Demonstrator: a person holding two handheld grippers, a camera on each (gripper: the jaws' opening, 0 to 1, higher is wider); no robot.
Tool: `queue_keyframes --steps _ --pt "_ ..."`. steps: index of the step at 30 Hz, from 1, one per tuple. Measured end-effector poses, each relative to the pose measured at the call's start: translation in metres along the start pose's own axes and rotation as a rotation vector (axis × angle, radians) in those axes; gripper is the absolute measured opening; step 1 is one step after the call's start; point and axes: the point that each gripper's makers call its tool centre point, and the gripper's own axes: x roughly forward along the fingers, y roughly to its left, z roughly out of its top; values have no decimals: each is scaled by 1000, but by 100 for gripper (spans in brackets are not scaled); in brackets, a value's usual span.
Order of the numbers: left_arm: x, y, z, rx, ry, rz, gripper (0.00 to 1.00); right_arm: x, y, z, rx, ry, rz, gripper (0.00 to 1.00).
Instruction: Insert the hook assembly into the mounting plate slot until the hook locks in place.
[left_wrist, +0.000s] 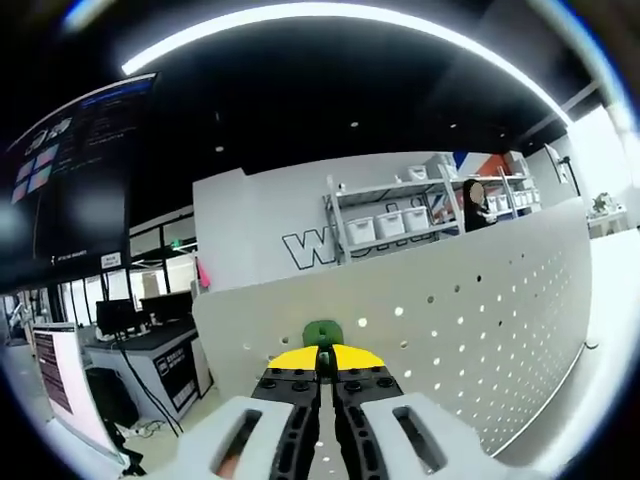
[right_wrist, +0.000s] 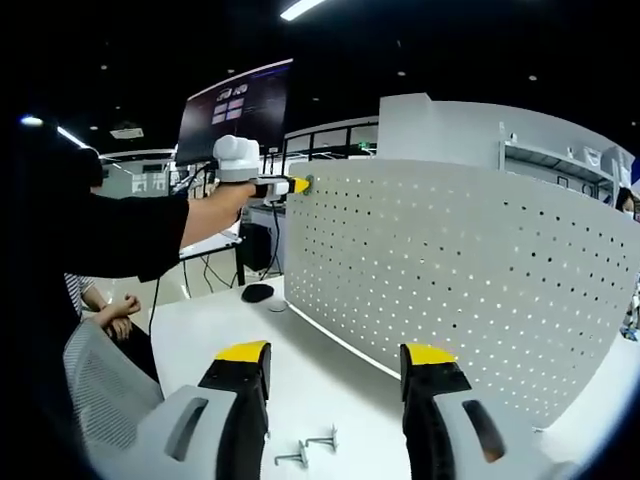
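Observation:
My left gripper (left_wrist: 322, 362) is shut, and a small green hook piece (left_wrist: 322, 334) pokes out past its yellow tips. It is held against the top edge of the white perforated mounting plate (left_wrist: 480, 330). The right gripper view shows that same left gripper (right_wrist: 285, 185) at the end of a person's outstretched arm. There it sits at the upper left corner of the mounting plate (right_wrist: 460, 270), with the green piece (right_wrist: 308, 183) touching the edge. My right gripper (right_wrist: 337, 360) hangs open over the white table with nothing between its jaws. Two loose metal hooks (right_wrist: 310, 447) lie on the table just below it.
The plate stands upright along the white table (right_wrist: 220, 330). A dark mouse (right_wrist: 257, 292) lies near the plate's left end. A mesh chair back (right_wrist: 100, 390) and a seated person's hands (right_wrist: 115, 310) are at the left. Behind are a big wall screen (right_wrist: 235, 110), desks (left_wrist: 140, 335) and shelving (left_wrist: 400, 222).

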Motion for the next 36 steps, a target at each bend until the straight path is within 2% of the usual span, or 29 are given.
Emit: queue_keyframes --steps 10,14,15,19,23,24,26,28,33,36 --pt "0 0 1 -66 -39 17 3 3 1 -3 3 9 9 49" --pt "2 -1 -2 -48 -40 21 3 2 0 -2 5 4 9 48" --pt "3 0 -4 -15 -32 25 3 2 -1 -3 4 6 8 48" --pt "4 -2 -5 20 -35 28 3 2 -3 -4 11 7 5 48" --pt "3 -1 -8 20 -14 23 4 2 -3 -4 13 4 5 48" --pt "3 0 -12 15 10 27 6 1 -3 -5 13 4 5 48" --pt "0 0 -13 -8 13 26 12 1 -3 -5 14 3 5 48" --pt "-3 0 -14 -8 13 30 14 1 -3 -6 13 4 5 48" --pt "-16 4 -16 -52 21 49 32 2 -2 -6 12 3 9 48" --pt "-30 4 -15 -59 19 49 35 3 -2 -6 10 1 11 48"
